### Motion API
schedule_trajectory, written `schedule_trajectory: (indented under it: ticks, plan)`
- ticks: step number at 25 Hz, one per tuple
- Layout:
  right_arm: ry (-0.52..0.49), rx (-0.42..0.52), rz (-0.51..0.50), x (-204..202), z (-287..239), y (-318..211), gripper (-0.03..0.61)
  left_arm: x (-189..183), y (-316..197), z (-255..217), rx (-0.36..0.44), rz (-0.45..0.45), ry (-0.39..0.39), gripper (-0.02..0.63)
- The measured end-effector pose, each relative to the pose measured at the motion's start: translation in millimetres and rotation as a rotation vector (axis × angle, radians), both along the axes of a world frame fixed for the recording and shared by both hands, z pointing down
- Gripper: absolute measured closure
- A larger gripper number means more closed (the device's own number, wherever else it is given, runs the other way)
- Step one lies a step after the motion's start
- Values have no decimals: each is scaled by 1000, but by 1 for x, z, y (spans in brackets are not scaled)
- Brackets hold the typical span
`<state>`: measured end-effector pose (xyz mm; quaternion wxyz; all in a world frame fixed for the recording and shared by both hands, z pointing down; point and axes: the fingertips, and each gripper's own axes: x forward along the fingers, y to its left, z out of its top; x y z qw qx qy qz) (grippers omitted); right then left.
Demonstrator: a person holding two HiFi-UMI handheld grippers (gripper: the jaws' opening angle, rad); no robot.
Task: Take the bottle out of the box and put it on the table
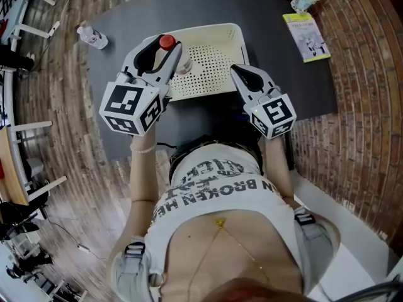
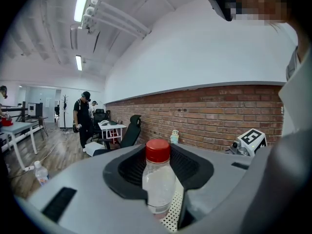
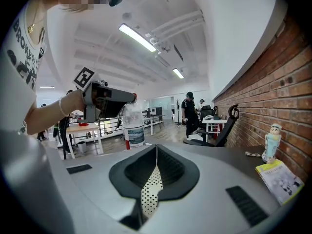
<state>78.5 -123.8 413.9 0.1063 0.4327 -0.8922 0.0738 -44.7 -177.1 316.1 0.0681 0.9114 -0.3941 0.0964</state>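
The left gripper (image 1: 160, 58) is clamping the upright red-capped bottle (image 2: 158, 182), holding it over the box's (image 1: 217, 31) left edge, seemingly lifted clear; bare table (image 1: 126, 24) is lying just leftward. The right gripper (image 1: 242, 74) is hovering closed, empty, at the box's right.

A brick wall (image 2: 209, 113), wooden floor (image 1: 79, 184), ceiling striplights (image 2: 84, 1), office chair (image 2: 130, 130).

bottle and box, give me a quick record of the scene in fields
bottle: clear, red cap, upright, gripped in left tongs
left tongs: shut on bottle, over the box's left side
right tongs: shut, empty, at box's right side
box: cream, perforated, on dark table
second bottle: on table, left of box, apart
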Motion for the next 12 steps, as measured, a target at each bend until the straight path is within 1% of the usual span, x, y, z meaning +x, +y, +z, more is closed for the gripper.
schedule_trajectory:
  ticks: [12]
  plan:
    - [6, -10, -1, -13, 4, 5, 569, -13, 2, 3, -4, 7, 8, 466]
